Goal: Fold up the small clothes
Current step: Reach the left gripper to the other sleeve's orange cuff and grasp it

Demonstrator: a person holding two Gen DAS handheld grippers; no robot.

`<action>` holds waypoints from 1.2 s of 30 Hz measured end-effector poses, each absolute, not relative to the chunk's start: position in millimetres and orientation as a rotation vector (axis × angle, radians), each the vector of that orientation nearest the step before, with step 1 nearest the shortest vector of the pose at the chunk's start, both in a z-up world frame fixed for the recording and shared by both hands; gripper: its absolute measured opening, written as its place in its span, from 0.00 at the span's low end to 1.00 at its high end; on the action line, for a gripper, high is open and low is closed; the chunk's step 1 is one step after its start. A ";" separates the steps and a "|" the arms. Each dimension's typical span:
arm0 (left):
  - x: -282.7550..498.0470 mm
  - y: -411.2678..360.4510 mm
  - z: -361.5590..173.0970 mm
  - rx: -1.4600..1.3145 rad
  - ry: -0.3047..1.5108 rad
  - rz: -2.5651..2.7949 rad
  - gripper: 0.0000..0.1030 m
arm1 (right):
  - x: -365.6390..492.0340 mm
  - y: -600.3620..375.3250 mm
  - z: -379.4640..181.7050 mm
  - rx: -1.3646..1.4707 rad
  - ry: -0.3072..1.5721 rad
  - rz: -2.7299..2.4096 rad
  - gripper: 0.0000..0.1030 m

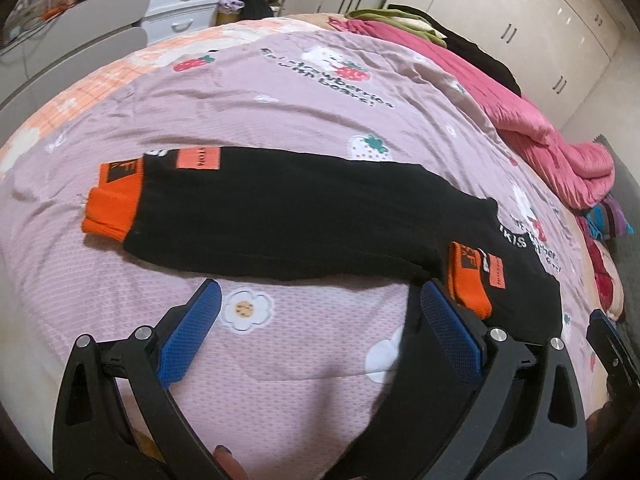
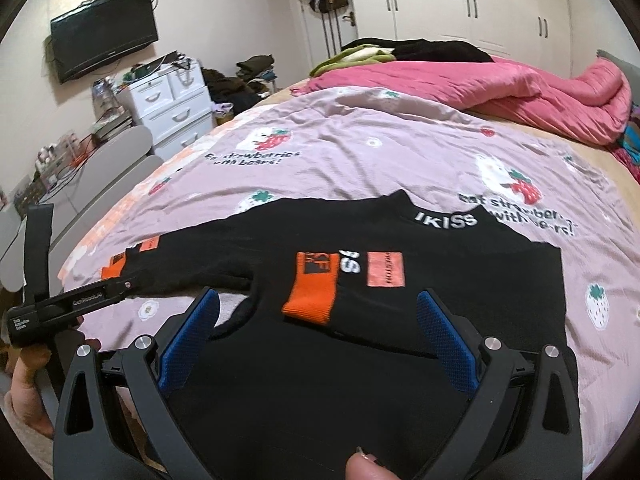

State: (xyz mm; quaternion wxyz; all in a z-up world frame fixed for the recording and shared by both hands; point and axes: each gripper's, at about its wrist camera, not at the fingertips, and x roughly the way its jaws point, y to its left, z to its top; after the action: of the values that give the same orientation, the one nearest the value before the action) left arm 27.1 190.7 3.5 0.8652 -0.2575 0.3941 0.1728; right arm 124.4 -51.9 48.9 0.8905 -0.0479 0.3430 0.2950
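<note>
Black sweater on strawberry-print bedspread, bedroom.

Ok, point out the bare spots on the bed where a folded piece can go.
Free: the pink sheet between the left gripper and the black sweater, and the wide stretch beyond the sweater toward the white drawers. Crowded: the far side, under the pink quilt and piled clothes.

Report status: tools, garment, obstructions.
Left tool open, empty, over the bedsheet. Right tool open over the black sweater. One orange cuff folded in, other sleeve out. Nothing blocking.
</note>
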 end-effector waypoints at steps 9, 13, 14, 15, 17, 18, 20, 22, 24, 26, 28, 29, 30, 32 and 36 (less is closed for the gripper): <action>12.0 217.2 -3.9 -0.580 0.820 0.426 0.91 | 119.3 -14.8 48.8 -0.145 0.709 0.679 0.95; 6.3 229.8 -8.4 -0.602 0.818 0.461 0.91 | 118.2 3.5 44.2 -0.172 0.716 0.710 0.95; 4.2 234.0 -9.7 -0.611 0.817 0.469 0.91 | 117.5 7.4 43.3 -0.177 0.716 0.716 0.95; 2.5 237.4 -10.8 -0.618 0.814 0.476 0.91 | 116.7 12.7 42.1 -0.186 0.715 0.727 0.95; 0.2 243.0 -12.7 -0.628 0.813 0.495 0.91 | 115.5 20.9 39.9 -0.205 0.716 0.740 0.95; -1.4 246.1 -13.8 -0.635 0.811 0.502 0.91 | 114.5 25.2 38.8 -0.214 0.716 0.750 0.95; -5.6 255.3 -17.6 -0.657 0.803 0.524 0.91 | 112.2 32.2 37.0 -0.228 0.717 0.762 0.95; -9.2 262.5 -21.3 -0.676 0.797 0.543 0.91 | 110.1 38.5 34.9 -0.238 0.719 0.776 0.95; -12.7 270.3 -26.2 -0.704 0.789 0.565 0.91 | 109.2 42.5 32.4 -0.244 0.724 0.784 0.95; -16.4 279.3 -31.7 -0.737 0.776 0.584 0.91 | 108.4 46.0 28.8 -0.250 0.734 0.790 0.95; -19.7 287.9 -37.2 -0.773 0.763 0.597 0.91 | 108.1 47.8 25.5 -0.254 0.742 0.791 0.95; -20.6 290.9 -38.7 -0.785 0.757 0.599 0.91 | 108.2 48.8 23.8 -0.257 0.747 0.791 0.95; -21.9 293.5 -40.6 -0.799 0.748 0.600 0.91 | 108.6 49.7 21.9 -0.259 0.752 0.790 0.95; -24.3 299.0 -43.9 -0.819 0.724 0.604 0.91 | 110.0 50.4 19.6 -0.259 0.758 0.787 0.95; -27.5 309.2 -49.0 -0.847 0.663 0.624 0.89 | 112.6 52.3 15.8 -0.258 0.770 0.785 0.95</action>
State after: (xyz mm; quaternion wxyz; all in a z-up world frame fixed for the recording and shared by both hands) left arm -27.5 309.2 -49.0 0.8129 -0.3965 0.3106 0.2922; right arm 112.6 52.3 15.8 0.8448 -0.1223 0.3648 0.3719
